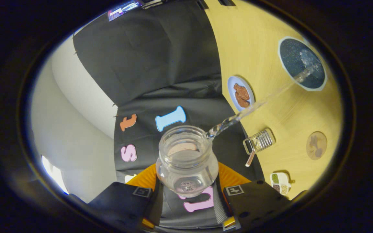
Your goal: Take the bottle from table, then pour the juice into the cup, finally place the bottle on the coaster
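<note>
The tool pinches the tilted bottle, its stream arcing over a plate into the cup; coaster sits apart.

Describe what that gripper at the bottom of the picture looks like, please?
The gripper is a two-finger tool. Each finger is a broad, blocky slab with rounded corners, and each carries a small square printed marker on top, near its inner edge. The right-hand slab also has a few small round holes. A strip of grey woven strap runs along the inner side of that finger.
</note>
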